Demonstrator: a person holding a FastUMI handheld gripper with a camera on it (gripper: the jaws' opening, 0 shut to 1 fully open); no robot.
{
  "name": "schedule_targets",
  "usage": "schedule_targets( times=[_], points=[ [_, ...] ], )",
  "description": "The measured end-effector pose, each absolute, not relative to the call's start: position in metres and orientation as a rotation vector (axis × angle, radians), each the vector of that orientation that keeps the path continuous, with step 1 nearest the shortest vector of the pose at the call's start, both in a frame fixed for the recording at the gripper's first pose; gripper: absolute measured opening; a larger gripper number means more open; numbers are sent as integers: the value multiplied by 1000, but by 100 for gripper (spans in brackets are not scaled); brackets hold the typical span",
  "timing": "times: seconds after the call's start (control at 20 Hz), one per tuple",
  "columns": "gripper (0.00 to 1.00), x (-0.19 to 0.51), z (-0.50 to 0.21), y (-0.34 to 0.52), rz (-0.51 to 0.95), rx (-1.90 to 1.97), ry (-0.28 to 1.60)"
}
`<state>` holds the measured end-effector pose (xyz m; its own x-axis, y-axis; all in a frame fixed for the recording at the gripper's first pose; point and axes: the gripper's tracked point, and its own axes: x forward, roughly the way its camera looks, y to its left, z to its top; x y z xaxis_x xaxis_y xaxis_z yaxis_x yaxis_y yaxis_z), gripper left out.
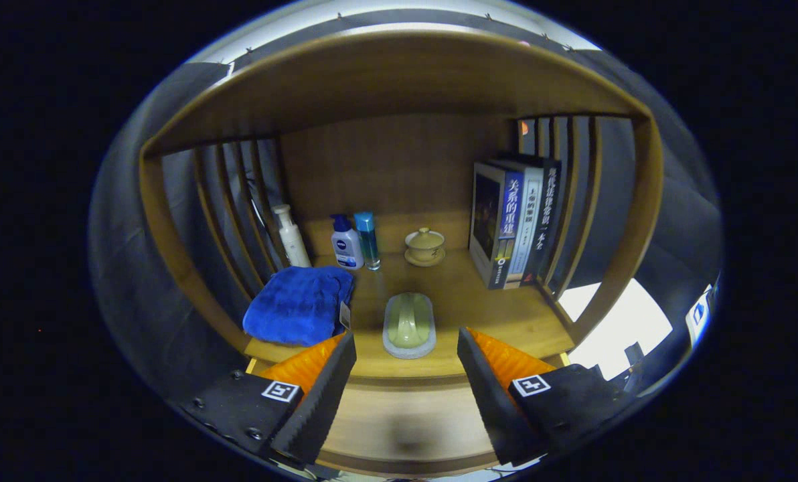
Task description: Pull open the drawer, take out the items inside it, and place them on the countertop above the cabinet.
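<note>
**Gripper squares up to a closed drawer front**

The drawer front (406,418) sits directly below the countertop's (506,314) front edge, between and just under the fingers, and it looks shut; what it holds is hidden. The gripper (406,348) hangs before it with jaws wide apart, clamped on nothing. No handle is clearly visible; a dark blurred patch low on the panel may be a pull or only shadow. To do this step well, the fingers probably need to drop lower, find that grip point, and draw straight back, level, so the drawer does not bind.

On the countertop, a pale green soap dish (409,325) lies just ahead of the fingers, a folded blue towel (300,304) beside it. Behind stand a white pump bottle (291,235), a lotion bottle (346,242), a blue-capped bottle (367,239) and a lidded teacup (425,247). Upright books (513,224) carry Chinese titles on their spines, too small to read reliably.
</note>
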<state>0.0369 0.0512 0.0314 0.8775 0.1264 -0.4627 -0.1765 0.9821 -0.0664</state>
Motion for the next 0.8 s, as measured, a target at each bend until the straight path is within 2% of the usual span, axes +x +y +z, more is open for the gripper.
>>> schedule_targets(
  times=[0.3, 0.65, 0.8],
  points=[
    [99, -30, 45, 23, 134, -118, 247],
    [98, -88, 1, -31, 93, -133, 159],
    [98, -106, -28, -48, 75, -101, 186]
  ],
)
